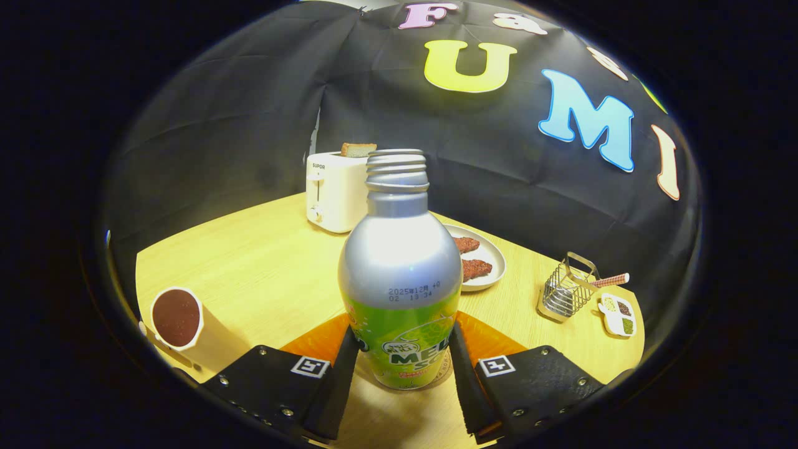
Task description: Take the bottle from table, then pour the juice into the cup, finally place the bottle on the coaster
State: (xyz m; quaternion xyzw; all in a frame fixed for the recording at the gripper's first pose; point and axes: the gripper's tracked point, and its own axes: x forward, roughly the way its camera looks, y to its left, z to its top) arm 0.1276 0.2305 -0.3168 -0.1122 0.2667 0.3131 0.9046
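Gripper view: the bottle (pixel 399 274) stands upright between the two fingers of the gripper (pixel 403 358), its cap off and the threaded neck bare; each finger's inner face lies against the bottle's lower, labelled part, one on either side, so the gripper reads as clamped on the bottle; whether the base is resting on the worktop (pixel 268 274) or just lifted clear of it I cannot tell, though it looks to sit low over the orange coaster (pixel 315 340), which shows on both sides behind the bottle. The cup (pixel 177 317) stands off to the left of the fingers, near the worktop's edge and well apart from the bottle; its inside shows dark brown, and I cannot say whether that is liquid or the cup's own lining.

Judging from this, the step in hand is either the first one, the take, or the last, the setting down on the coaster; the dark fill in the cup leans toward the latter, but that is a guess. If the pour is not yet done, the next move calls for a lift straight up, a carry leftward to the cup, and a slow tilt so the open neck comes over the rim; if it is done, only a gentle release; the grip sits low, so the tall bottle could tip.

Beyond the bottle stand a toaster (pixel 331 193), a plate (pixel 492 262) and a wire rack (pixel 566 290); none lies in the way.
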